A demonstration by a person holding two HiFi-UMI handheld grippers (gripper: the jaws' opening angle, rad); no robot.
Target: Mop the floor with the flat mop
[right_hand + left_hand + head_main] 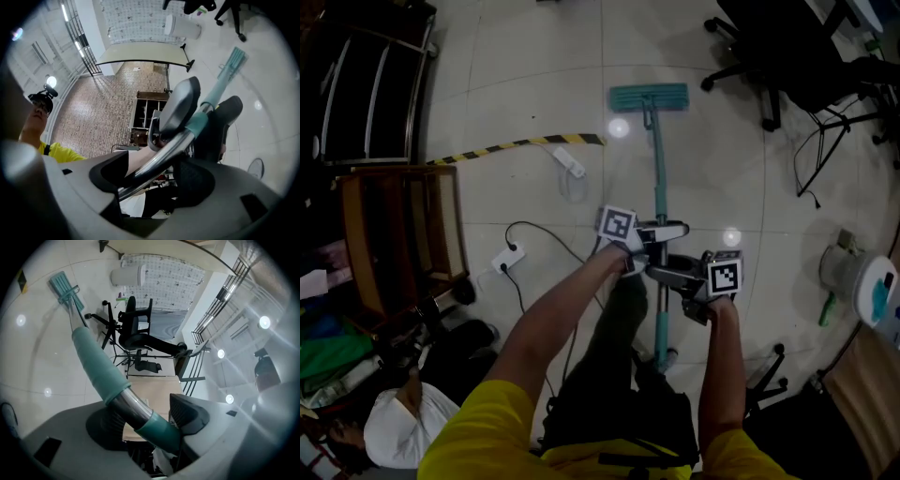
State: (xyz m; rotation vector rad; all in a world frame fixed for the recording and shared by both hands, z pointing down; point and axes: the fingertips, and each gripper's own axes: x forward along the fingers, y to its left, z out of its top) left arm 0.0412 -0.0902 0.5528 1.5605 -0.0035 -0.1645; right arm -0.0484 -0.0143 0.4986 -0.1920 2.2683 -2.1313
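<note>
The flat mop lies out ahead of me on the pale tiled floor, its teal head [649, 97] flat on the tiles and its handle [659, 178] running back toward my body. My left gripper [654, 234] is shut on the handle, higher up the view. My right gripper [680, 277] is shut on it just behind. In the left gripper view the teal-sleeved handle [96, 366] passes between the closed jaws of the left gripper [140, 420] toward the mop head [65, 287]. In the right gripper view the bare metal handle [161, 157] is clamped in the right gripper [150, 173].
Black office chairs [787, 56] and loose cables stand at the far right. A yellow-black striped strip [516, 145], a white power strip [569, 161] and a wall plug with cord [508, 258] lie left of the mop. A wooden shelf [403, 234] lines the left side.
</note>
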